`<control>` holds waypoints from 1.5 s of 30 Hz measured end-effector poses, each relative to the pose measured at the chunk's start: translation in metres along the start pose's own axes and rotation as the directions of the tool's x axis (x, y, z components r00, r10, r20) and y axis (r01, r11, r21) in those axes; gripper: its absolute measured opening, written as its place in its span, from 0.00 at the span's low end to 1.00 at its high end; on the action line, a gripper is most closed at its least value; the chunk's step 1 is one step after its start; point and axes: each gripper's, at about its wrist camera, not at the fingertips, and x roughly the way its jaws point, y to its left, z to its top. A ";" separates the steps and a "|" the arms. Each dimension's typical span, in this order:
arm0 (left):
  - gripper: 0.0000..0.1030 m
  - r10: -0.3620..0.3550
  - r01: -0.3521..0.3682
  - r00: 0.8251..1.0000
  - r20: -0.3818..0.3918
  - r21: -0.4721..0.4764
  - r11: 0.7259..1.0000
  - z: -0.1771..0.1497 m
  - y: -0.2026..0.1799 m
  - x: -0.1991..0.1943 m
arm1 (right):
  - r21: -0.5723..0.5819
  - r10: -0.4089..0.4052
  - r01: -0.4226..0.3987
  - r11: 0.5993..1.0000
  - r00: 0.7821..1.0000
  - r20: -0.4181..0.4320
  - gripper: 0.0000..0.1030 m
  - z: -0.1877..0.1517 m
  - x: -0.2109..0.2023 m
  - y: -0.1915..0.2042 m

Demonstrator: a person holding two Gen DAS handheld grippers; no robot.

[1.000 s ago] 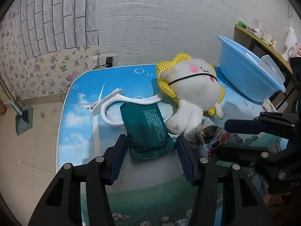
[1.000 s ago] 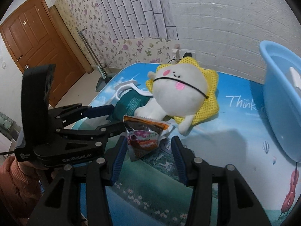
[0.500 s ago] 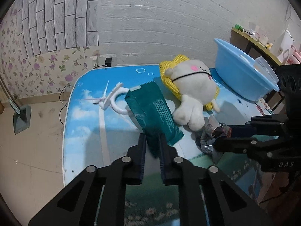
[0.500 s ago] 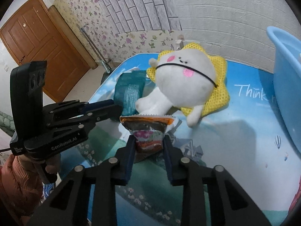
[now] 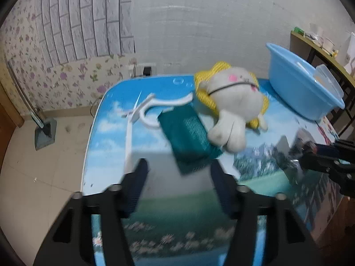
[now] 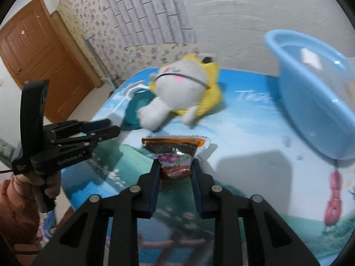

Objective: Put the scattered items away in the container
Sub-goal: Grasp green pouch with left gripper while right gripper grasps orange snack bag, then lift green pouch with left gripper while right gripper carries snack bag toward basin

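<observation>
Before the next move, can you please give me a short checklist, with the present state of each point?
1. Right gripper closed on the crinkled foil snack packet: ok, the pads press its lower part.
2. Left gripper holding the dark green rectangular pouch: not ok; its jaws have just been opening and the pouch lies loose on the table between the fingertips.
3. Light blue plastic basin within view and open on top: ok.
4. Room left in the basin: cannot tell; something pale already lies inside.
5. White and yellow plush toy and curved white plastic piece not yet tidied: not ok, both on the printed blue table top.
</observation>
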 end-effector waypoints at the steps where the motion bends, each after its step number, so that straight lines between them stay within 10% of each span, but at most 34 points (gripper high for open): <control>1: 0.66 0.010 -0.010 1.000 0.002 0.002 1.000 0.002 -0.003 0.002 | 0.001 -0.009 0.009 1.000 1.000 0.007 0.25 -0.001 -0.003 -0.001; 15: 0.75 0.061 -0.062 0.997 -0.045 -0.022 0.998 0.019 -0.012 0.033 | 0.060 -0.068 0.065 0.996 0.996 0.049 0.25 -0.012 -0.032 -0.031; 21: 0.43 0.027 -0.026 0.999 -0.040 0.012 1.000 0.017 -0.017 0.027 | 0.069 -0.067 0.063 0.996 0.996 0.056 0.25 -0.017 -0.038 -0.033; 45: 0.42 -0.079 0.084 0.995 -0.053 0.082 0.993 -0.033 -0.061 -0.024 | 0.076 -0.094 0.090 0.993 0.994 0.050 0.25 -0.044 -0.060 -0.035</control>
